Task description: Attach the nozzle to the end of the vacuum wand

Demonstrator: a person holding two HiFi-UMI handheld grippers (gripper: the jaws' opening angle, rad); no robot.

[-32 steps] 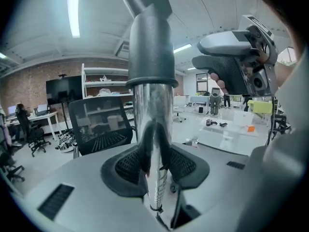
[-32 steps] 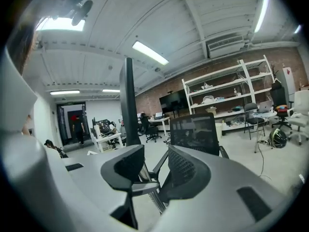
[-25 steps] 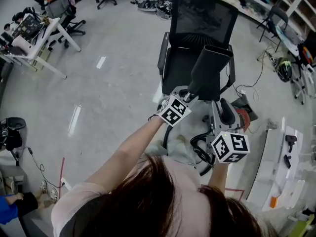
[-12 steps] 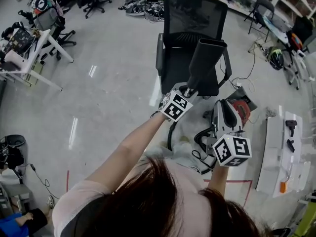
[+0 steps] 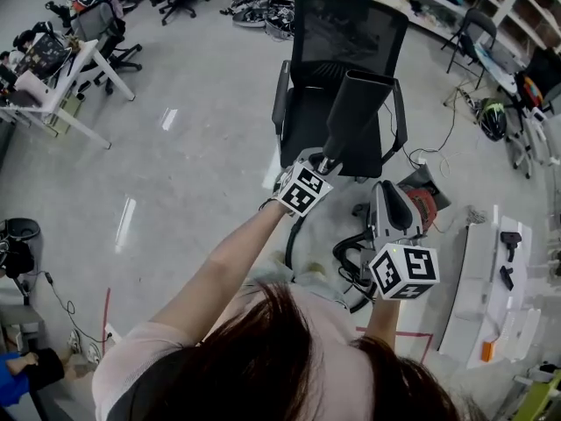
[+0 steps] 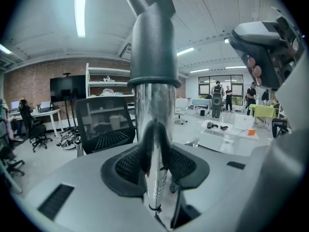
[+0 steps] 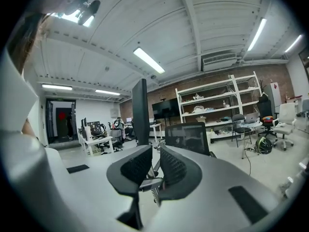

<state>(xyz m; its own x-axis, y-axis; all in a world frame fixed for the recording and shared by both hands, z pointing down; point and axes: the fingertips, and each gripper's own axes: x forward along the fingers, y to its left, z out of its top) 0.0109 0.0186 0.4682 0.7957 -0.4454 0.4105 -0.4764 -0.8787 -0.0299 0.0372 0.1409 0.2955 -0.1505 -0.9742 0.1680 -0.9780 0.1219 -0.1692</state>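
Head view: left tongs tight on wand, nozzle over chair; right tongs closing empty; open floor left.

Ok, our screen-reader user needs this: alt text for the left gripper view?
The left gripper is shut on an upright, shiny metal tube with a dark grey nozzle on its top. A black mesh office chair stands behind.

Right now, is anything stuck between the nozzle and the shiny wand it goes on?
No, nothing visible is in the way. In the left gripper view the dark nozzle already sits over the top end of the shiny wand, with no gap showing. The left gripper has its jaws shut on the wand just below.
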